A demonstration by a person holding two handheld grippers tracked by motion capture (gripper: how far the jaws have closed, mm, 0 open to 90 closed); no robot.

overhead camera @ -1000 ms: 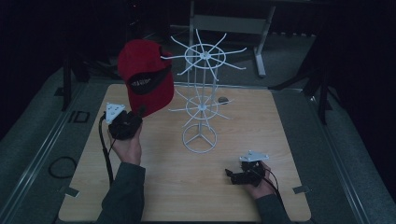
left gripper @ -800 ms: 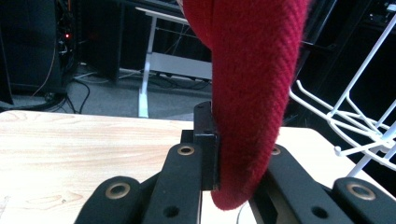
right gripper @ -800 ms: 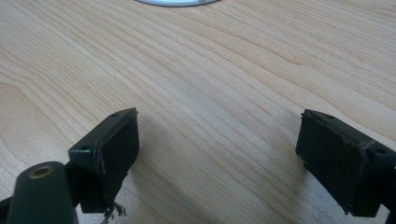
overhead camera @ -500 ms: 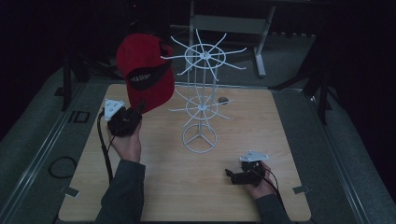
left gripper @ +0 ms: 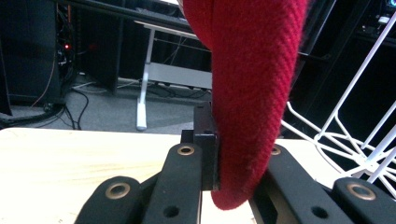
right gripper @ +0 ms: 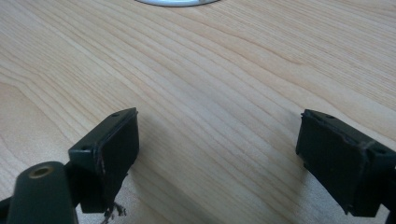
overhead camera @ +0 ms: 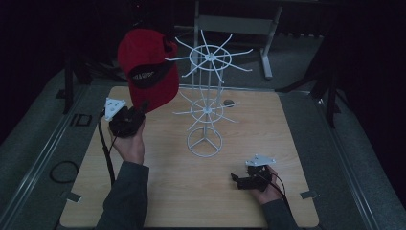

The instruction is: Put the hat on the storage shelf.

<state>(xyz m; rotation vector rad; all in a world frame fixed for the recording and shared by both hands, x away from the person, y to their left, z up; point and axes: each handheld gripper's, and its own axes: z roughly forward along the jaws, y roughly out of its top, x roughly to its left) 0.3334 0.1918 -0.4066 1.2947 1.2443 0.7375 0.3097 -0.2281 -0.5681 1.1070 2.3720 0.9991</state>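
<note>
Red cap [overhead camera: 148, 72] is pinched in the left gripper [overhead camera: 139, 111], at nine o'clock from the white rack [overhead camera: 207, 103]. Right gripper [right gripper: 217, 154] is wide, holding nothing.

the left gripper [overhead camera: 140, 113] is raised over the desk's [overhead camera: 158, 201] left side, near the far edge, its jaws pinching the lower rim of a red cap [overhead camera: 148, 69]. the cap hangs upright above it, dark inside facing the camera, just left of the white wire rack [overhead camera: 207, 96] and close to the rack's upper spokes. the rack stands mid-desk on a ring base. a small dark disc [overhead camera: 230, 102] lies behind it toward the far edge. the right gripper [overhead camera: 237, 180] rests low near the desk's near right corner, pointing left, holding nothing.
</note>
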